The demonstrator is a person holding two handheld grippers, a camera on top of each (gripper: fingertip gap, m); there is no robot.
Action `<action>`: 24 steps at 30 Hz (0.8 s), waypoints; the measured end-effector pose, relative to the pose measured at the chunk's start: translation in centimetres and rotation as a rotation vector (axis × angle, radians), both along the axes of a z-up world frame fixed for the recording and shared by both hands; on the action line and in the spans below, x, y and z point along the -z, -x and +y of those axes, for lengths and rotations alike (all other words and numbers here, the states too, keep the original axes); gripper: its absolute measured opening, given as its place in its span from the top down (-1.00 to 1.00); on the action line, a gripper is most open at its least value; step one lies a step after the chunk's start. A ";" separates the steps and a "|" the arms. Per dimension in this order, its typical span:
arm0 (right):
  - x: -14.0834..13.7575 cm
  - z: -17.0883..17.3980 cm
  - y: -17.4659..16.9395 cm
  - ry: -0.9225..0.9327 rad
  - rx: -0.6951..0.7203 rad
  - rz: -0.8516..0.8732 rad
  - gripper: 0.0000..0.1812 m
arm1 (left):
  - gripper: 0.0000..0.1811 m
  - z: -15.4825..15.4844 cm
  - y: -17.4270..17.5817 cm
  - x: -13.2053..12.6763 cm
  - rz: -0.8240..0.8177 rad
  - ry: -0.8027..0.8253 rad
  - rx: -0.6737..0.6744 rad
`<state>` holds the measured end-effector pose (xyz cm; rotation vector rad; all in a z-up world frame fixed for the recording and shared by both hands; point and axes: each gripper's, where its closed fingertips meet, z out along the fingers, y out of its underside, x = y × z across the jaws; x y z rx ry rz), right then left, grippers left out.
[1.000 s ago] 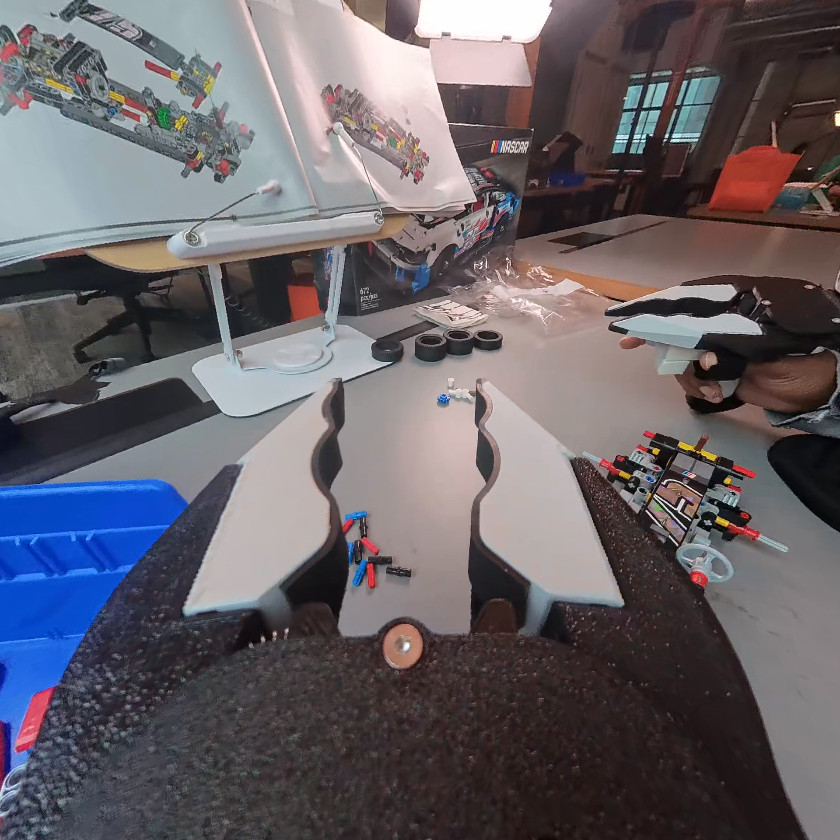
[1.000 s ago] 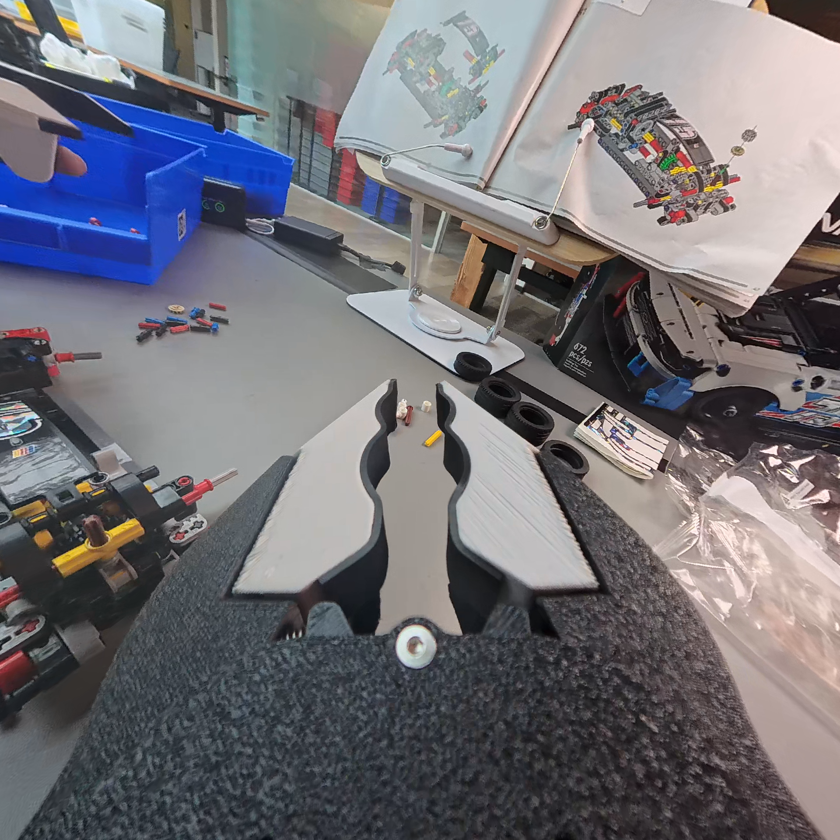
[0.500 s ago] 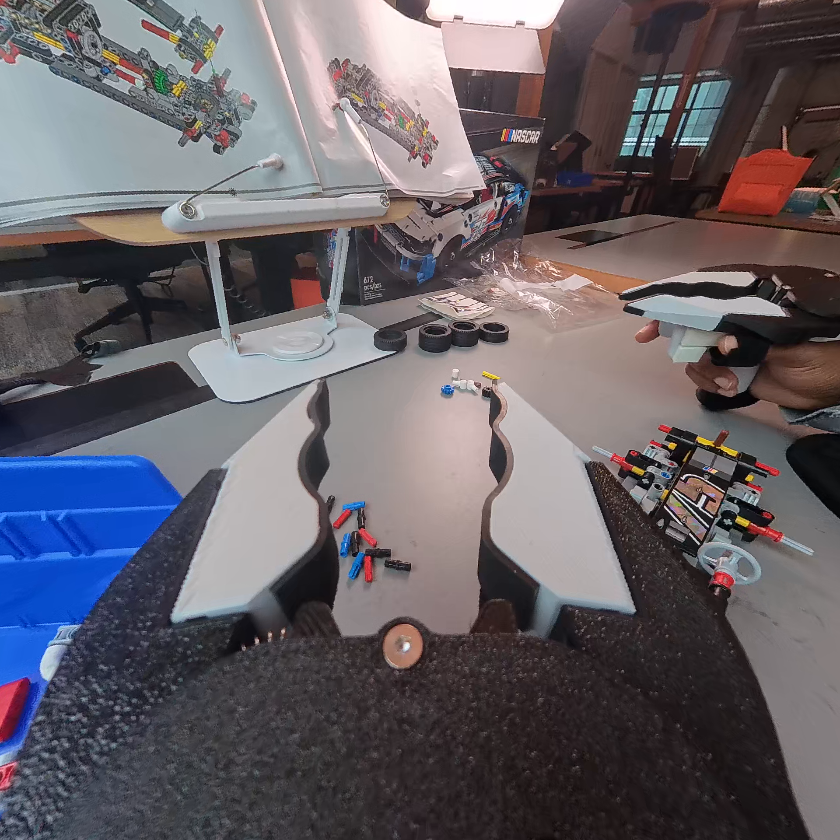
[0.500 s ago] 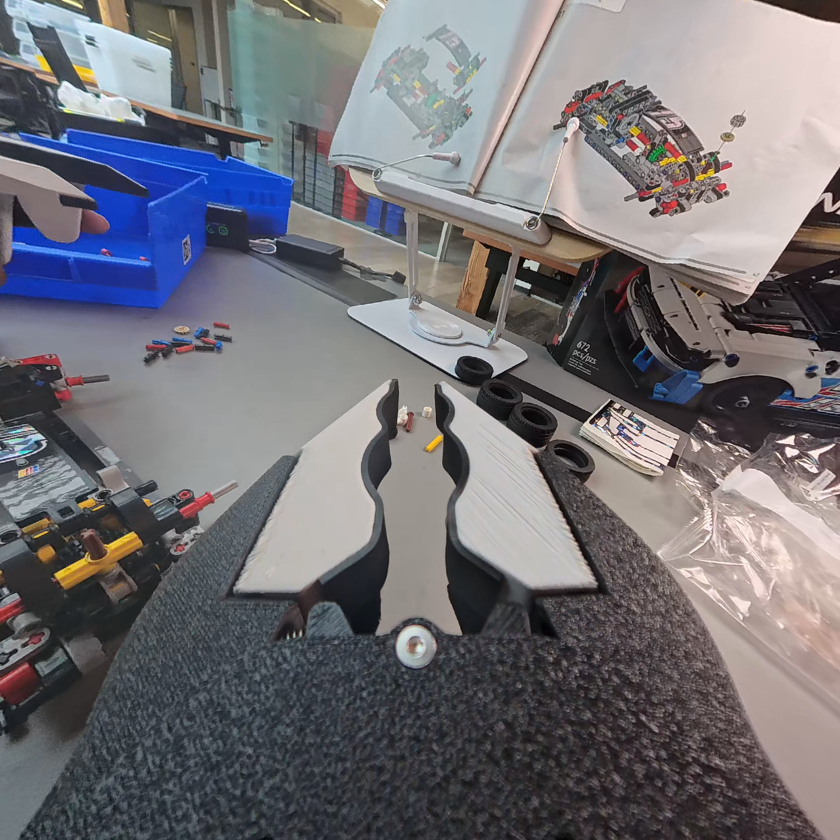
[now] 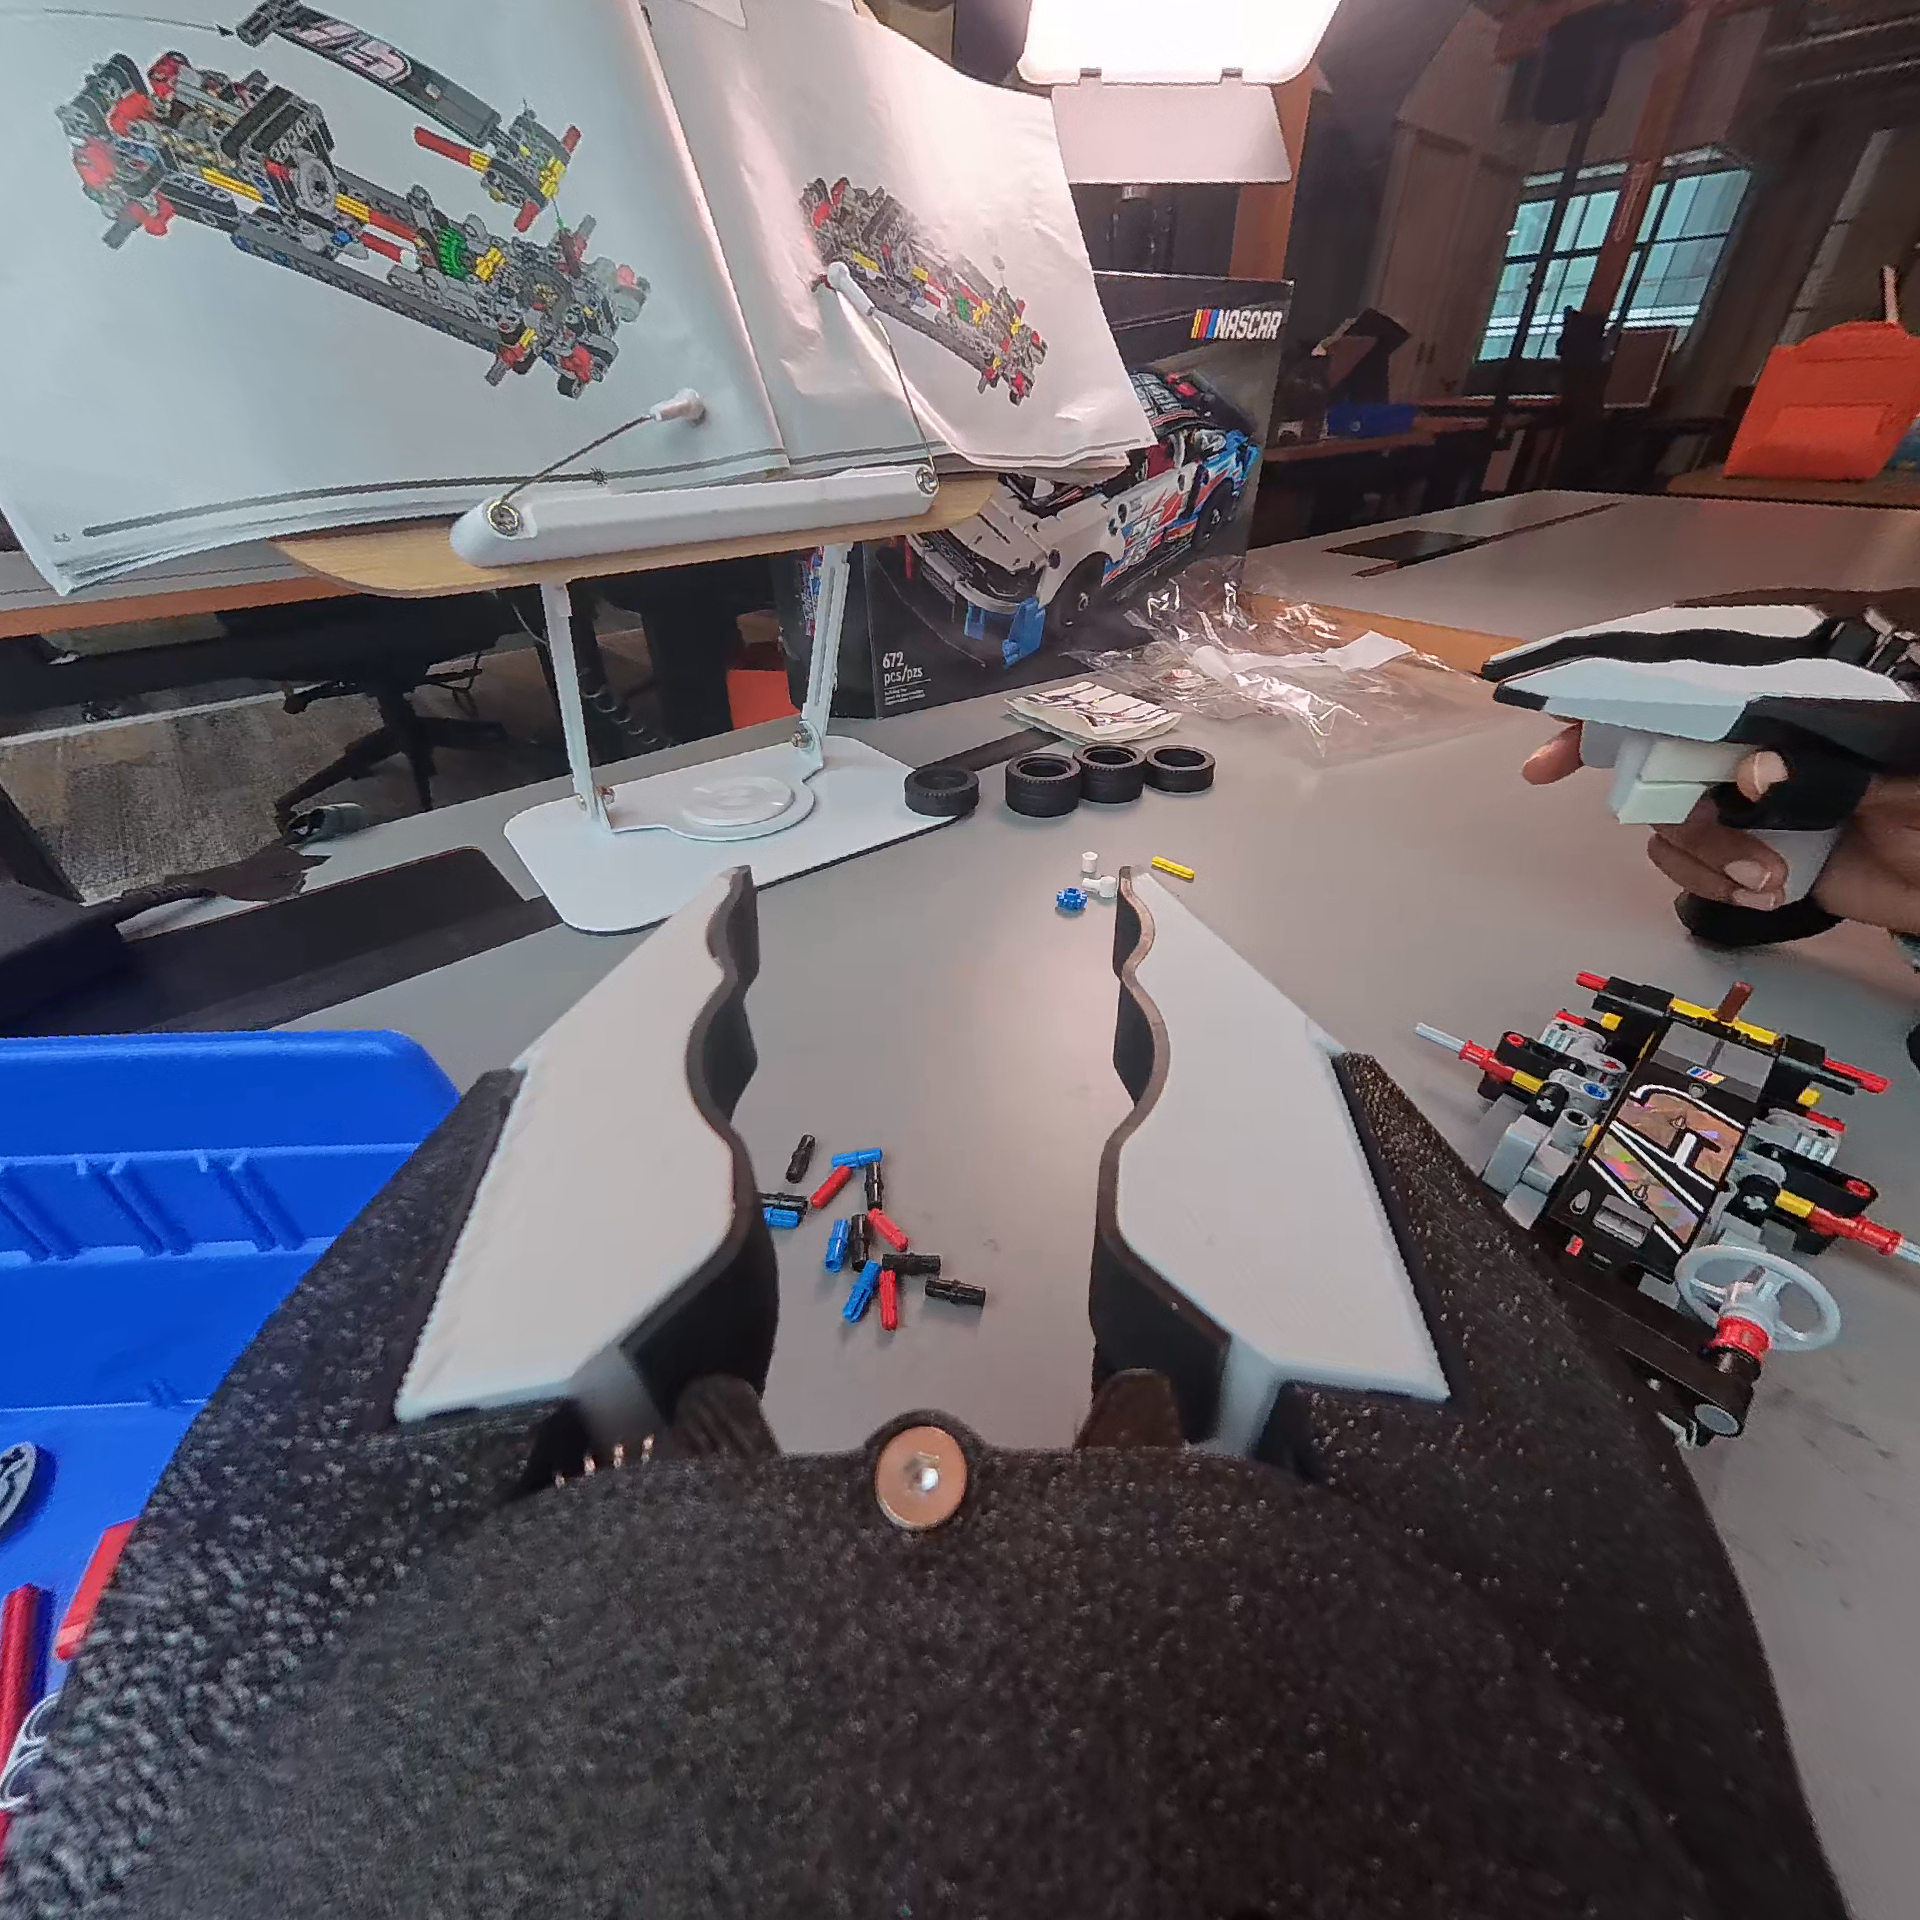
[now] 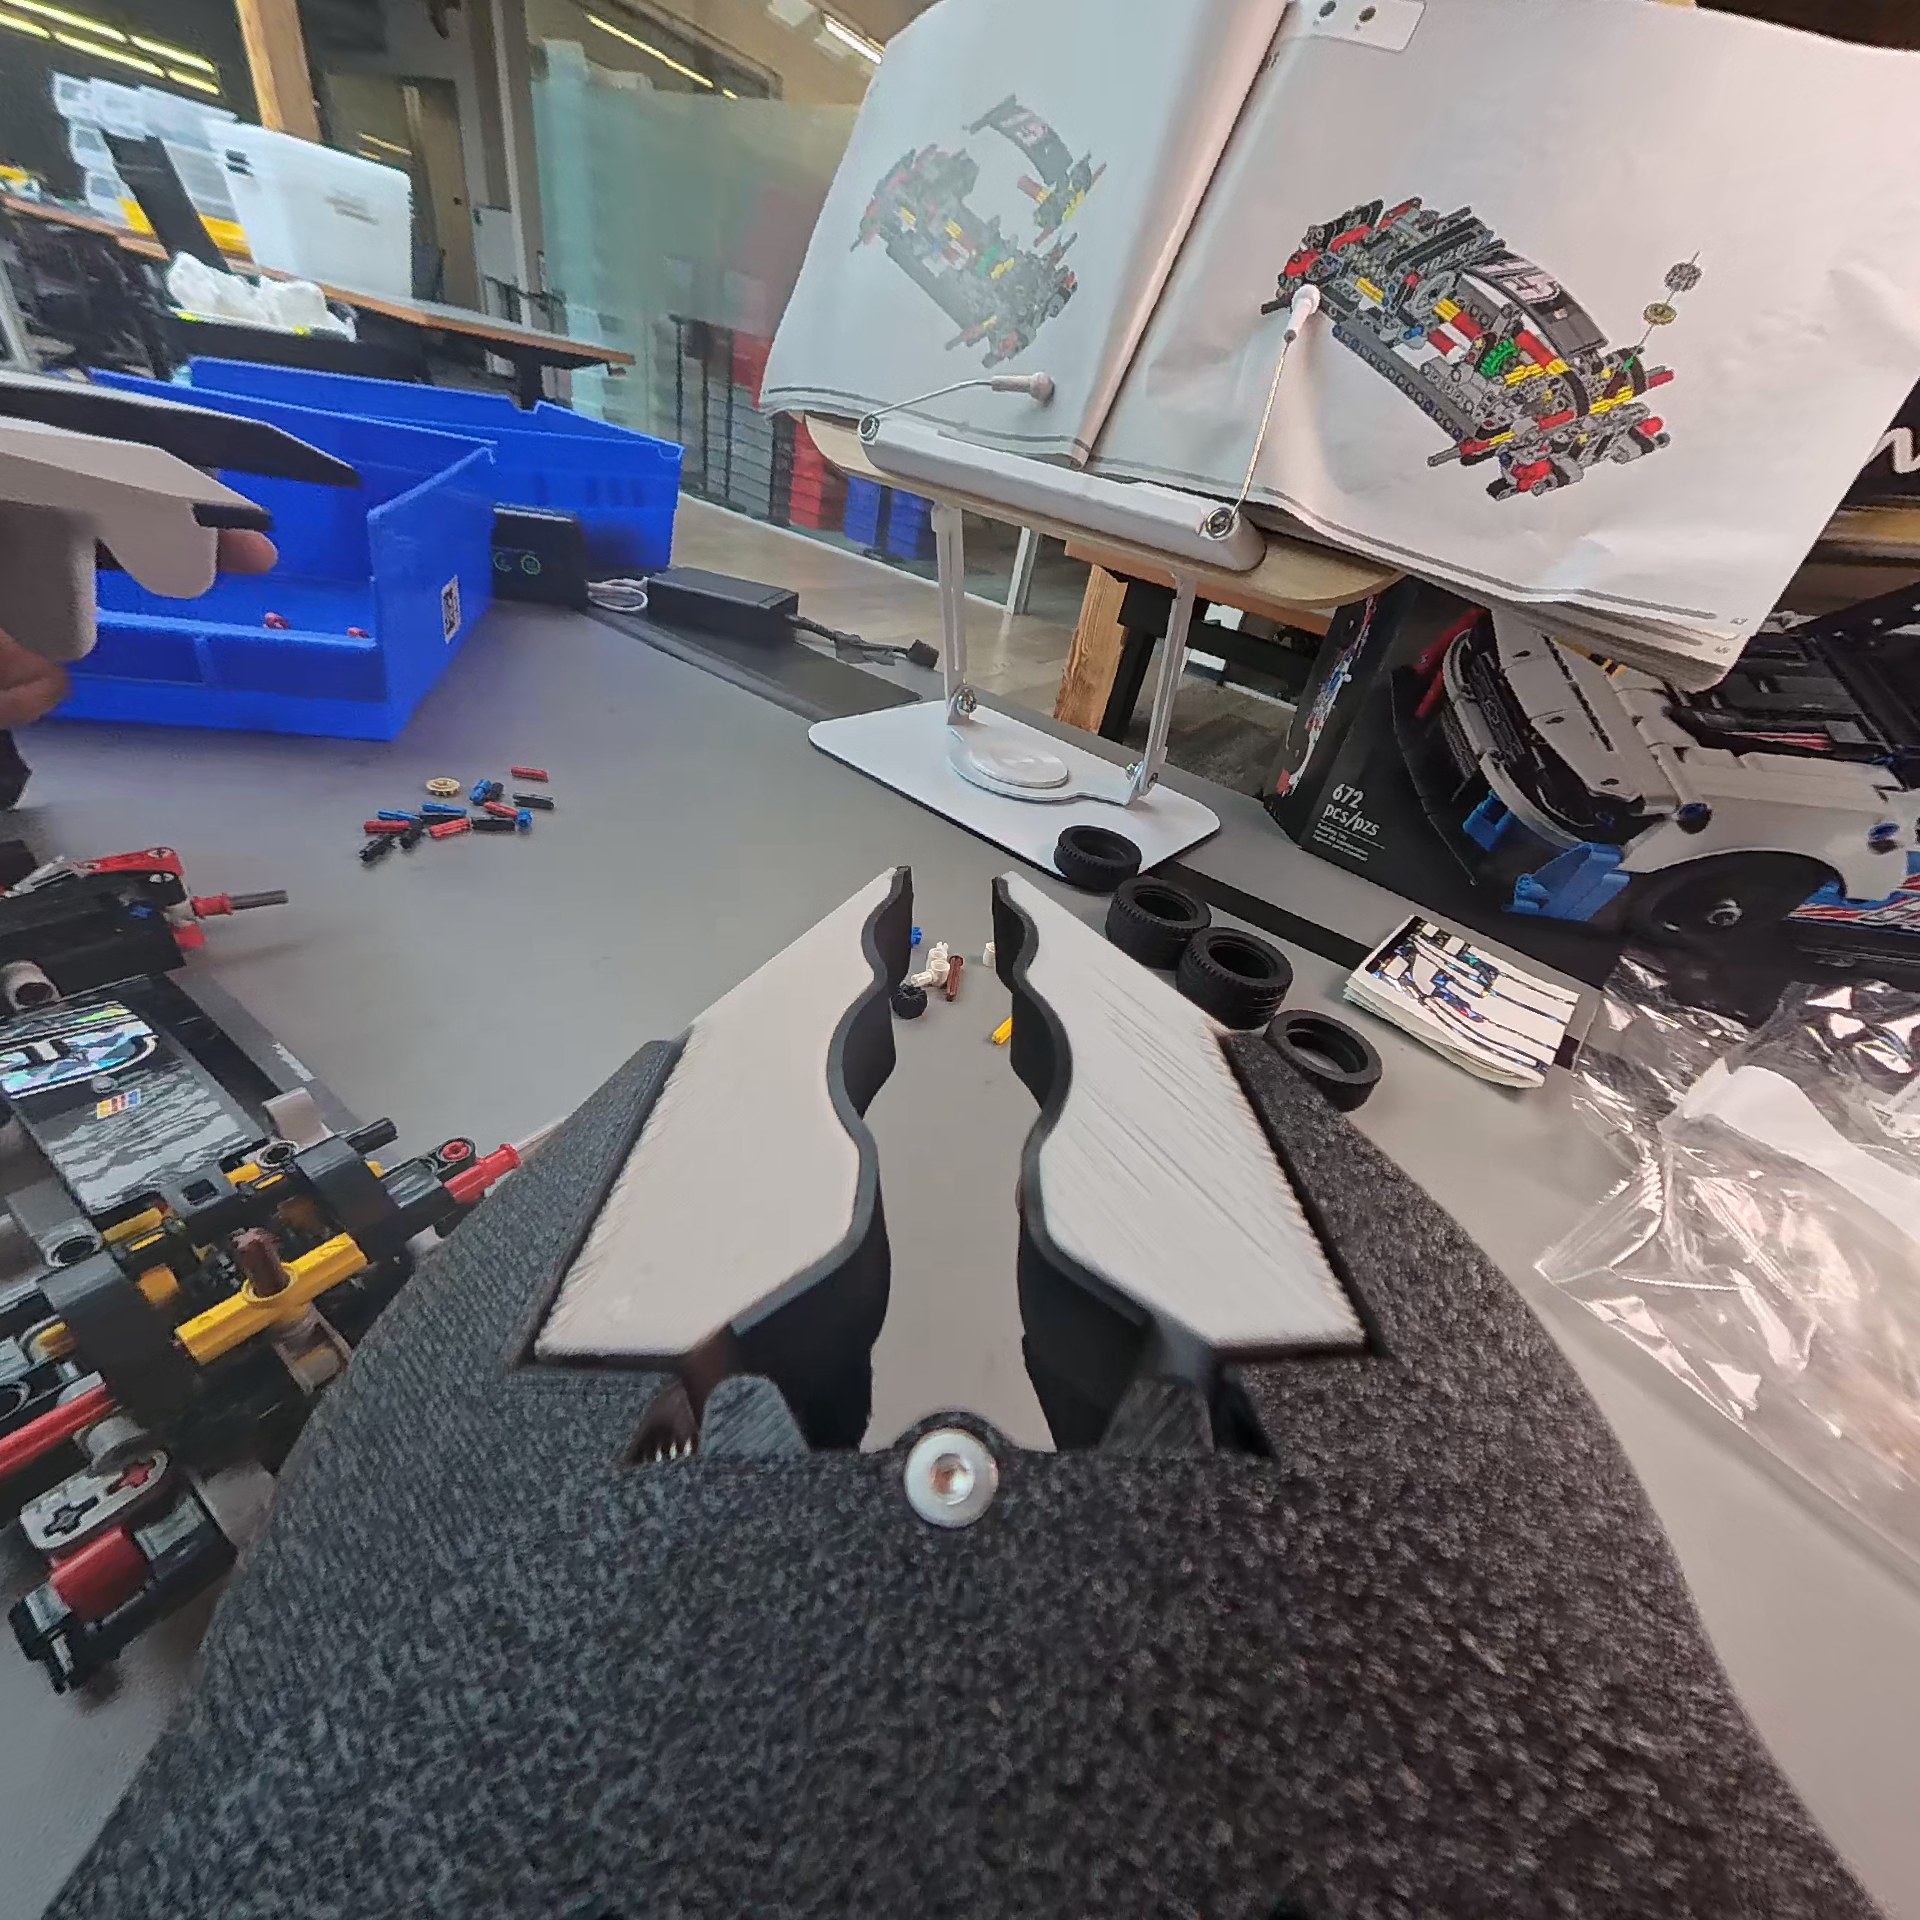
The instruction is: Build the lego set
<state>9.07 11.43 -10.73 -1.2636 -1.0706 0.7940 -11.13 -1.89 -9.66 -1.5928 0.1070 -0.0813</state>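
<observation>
The left gripper [image 5: 932, 904] has widened, empty, above the pins [image 5: 868, 1236]; probably a pick comes. The right gripper [image 6: 951, 914] is slightly open, empty.

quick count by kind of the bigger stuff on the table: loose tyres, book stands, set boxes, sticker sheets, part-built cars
loose tyres: 4
book stand: 1
set box: 1
sticker sheet: 1
part-built car: 1
total: 8
</observation>
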 end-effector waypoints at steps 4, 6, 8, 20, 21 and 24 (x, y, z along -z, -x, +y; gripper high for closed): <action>0.5 0.1 0.2 0.025 0.004 -0.004 0.86 | 0.29 -0.3 0.2 -0.8 0.008 -0.030 -0.017; 0.7 0.2 0.3 0.030 0.009 -0.010 0.87 | 0.34 -0.4 0.6 -1.0 0.018 -0.037 -0.046; 0.7 0.3 0.3 0.028 0.015 -0.009 0.87 | 0.38 -0.4 1.0 -1.0 0.022 -0.034 -0.068; 0.5 0.9 -0.1 0.050 0.028 0.013 0.91 | 0.45 0.1 0.8 -0.4 0.069 -0.005 -0.109; 0.5 0.8 0.0 0.051 0.025 0.012 0.91 | 0.45 0.0 0.9 -0.5 0.070 -0.008 -0.112; 0.3 0.5 -0.1 0.024 0.024 0.004 0.91 | 0.48 -0.1 1.3 -1.0 0.057 -0.021 -0.128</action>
